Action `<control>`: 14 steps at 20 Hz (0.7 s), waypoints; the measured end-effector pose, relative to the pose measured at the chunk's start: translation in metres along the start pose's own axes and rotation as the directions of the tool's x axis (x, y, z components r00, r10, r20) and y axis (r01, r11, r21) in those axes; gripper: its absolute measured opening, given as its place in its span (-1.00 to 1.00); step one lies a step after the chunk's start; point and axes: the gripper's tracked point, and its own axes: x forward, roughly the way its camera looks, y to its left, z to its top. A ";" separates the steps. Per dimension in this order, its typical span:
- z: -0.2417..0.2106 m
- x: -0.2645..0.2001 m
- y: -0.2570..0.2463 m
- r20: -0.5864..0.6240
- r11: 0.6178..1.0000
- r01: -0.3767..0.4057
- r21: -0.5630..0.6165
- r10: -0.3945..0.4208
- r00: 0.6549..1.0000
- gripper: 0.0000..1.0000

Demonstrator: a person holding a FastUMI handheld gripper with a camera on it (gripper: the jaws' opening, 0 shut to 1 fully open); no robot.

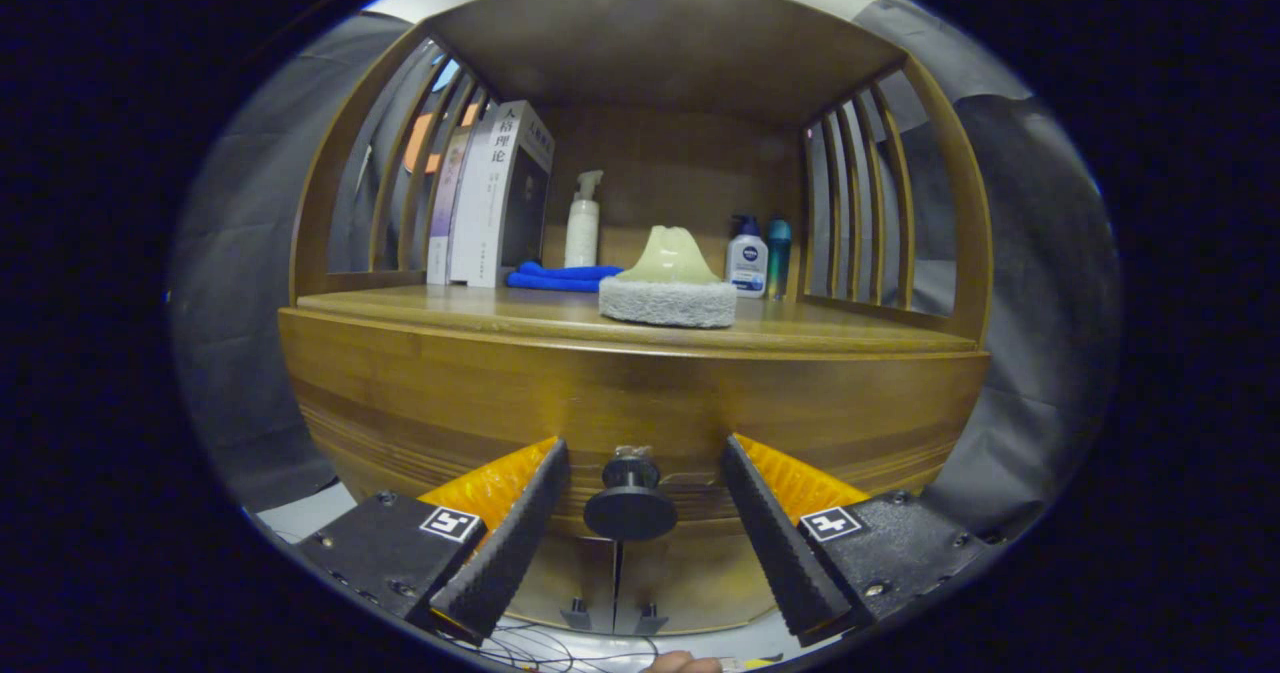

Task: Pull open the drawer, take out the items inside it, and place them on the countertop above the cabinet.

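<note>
Black drawer knob (630,501) sits between my gripper (635,538) fingers, which stand spread apart, touching nothing. I see a sponge (668,285) on the countertop (420,308) above the knob.

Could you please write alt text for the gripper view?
The open gripper brackets the closed wooden drawer's round black knob, its fingers not touching it. On the countertop above sit a pale-handled grey scrubbing pad, upright books, a blue cloth and bottles.

Wooden slatted shelf unit (930,213) against grey cloth wall (1040,253)
</note>
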 end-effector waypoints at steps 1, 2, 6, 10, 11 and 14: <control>-0.002 0.001 0.001 -0.007 1.000 0.004 0.003 -0.004 1.000 1.00; -0.002 0.002 0.001 0.002 1.000 0.006 0.012 -0.006 1.000 1.00; -0.010 0.002 0.003 0.005 1.000 -0.001 0.031 0.001 1.000 1.00; -0.021 -0.014 0.008 -0.056 0.996 -0.058 0.065 0.062 0.997 1.00; -0.017 -0.022 0.005 -0.030 0.996 -0.062 0.067 0.064 0.997 1.00; -0.005 -0.062 -0.003 0.018 0.996 -0.085 0.035 0.084 0.996 1.00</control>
